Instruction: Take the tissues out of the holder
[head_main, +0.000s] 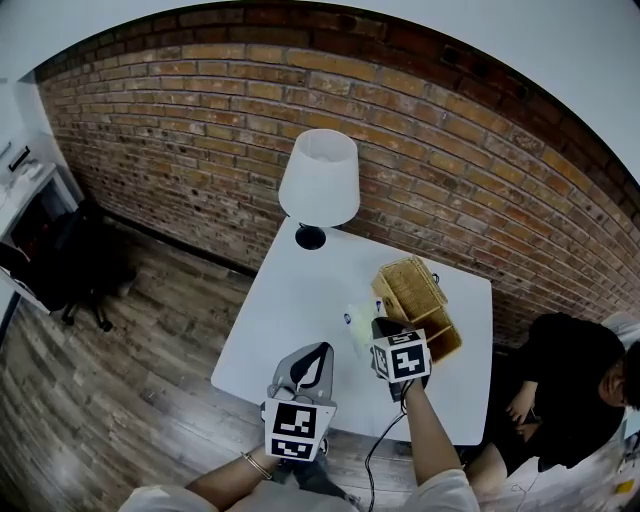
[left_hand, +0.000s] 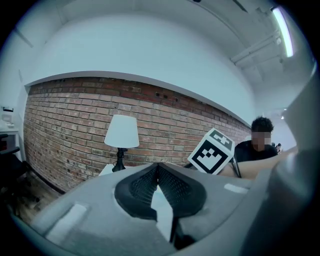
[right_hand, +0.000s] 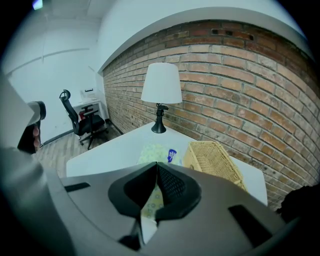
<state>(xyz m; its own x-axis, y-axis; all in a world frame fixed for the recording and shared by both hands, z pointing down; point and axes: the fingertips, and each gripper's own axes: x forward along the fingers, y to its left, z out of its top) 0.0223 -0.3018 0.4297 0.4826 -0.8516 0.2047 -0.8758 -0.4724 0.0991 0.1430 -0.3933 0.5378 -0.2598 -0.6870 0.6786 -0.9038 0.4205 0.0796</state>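
Tissue pack (right_hand: 154, 152), pale patterned wrap with a blue label, is lying flat on the white table (right_hand: 107, 150), just beside the wicker holder (right_hand: 215, 160) and not in it, so the removal is looking largely done. Whether more tissues are sitting in the holder's compartments I cannot tell. Right gripper (right_hand: 157, 165) is hovering over the near end of the pack with its jaws closed tip to tip. The pack's pattern is showing through the gap behind the tips, but nothing is visibly clamped between the pads. Left gripper (left_hand: 158, 166) is hanging nearer the table's front edge, jaws likewise pressed together and empty, pointing roughly level towards the table lamp (left_hand: 121, 132).

Risks, as judged:
1. If the right gripper is brought down closed, it is going to shove the pack rather than take it. The wrap is looking slick, so the pack could be skating across the table or butting into the holder.
2. The holder is looking light and nothing is bracing it. A nudge from the right gripper could be tipping or sliding it towards the table's far edge.
3. The lamp is standing well apart, so it poses little hazard.
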